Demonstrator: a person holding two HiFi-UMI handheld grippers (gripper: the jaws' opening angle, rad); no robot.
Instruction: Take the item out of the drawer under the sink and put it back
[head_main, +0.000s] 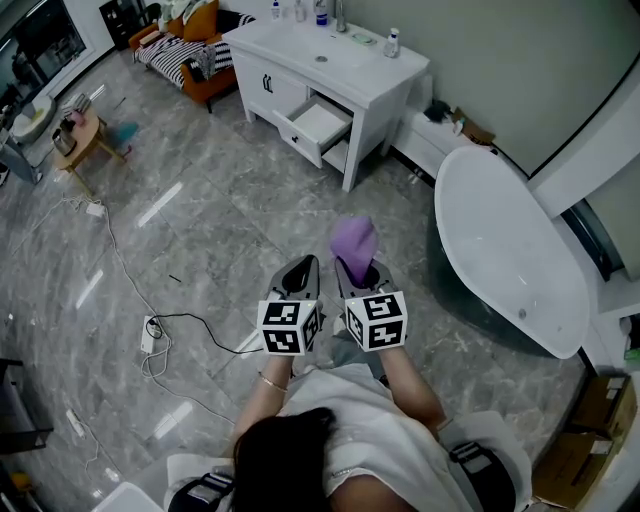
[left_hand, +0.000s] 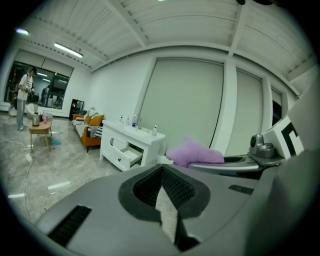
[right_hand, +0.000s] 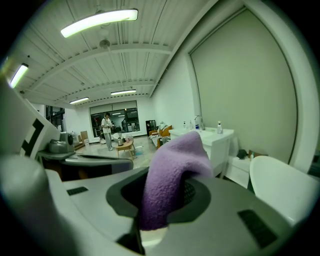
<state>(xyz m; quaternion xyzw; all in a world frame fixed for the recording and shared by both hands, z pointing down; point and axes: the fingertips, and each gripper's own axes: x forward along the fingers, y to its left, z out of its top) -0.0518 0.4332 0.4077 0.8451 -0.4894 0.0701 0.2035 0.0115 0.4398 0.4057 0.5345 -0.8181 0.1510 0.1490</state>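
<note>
The person holds 2 claws side by side, low in the head view, above the grey stone floor (head_main: 200, 215). The right claw (head_main: 357, 272) is clamped on a purple cloth (head_main: 354, 242). The cloth stands up from between the pads and folds over forward at its top. The left claw (head_main: 306, 266) has its jaws together at the tips, with nothing between them.

Ahead, well apart from both claws, stands a white cabinet (head_main: 268, 88) with a sink (head_main: 322, 57) set in its tabletop (head_main: 375, 70). A few bottles (head_main: 392, 43) stand on the tabletop. 1 drawer (head_main: 316, 125) under the sink is pulled open. A white bathtub (head_main: 500, 250) lies to the right. A black cable (head_main: 190, 320) trails across the floor at the left.
</note>
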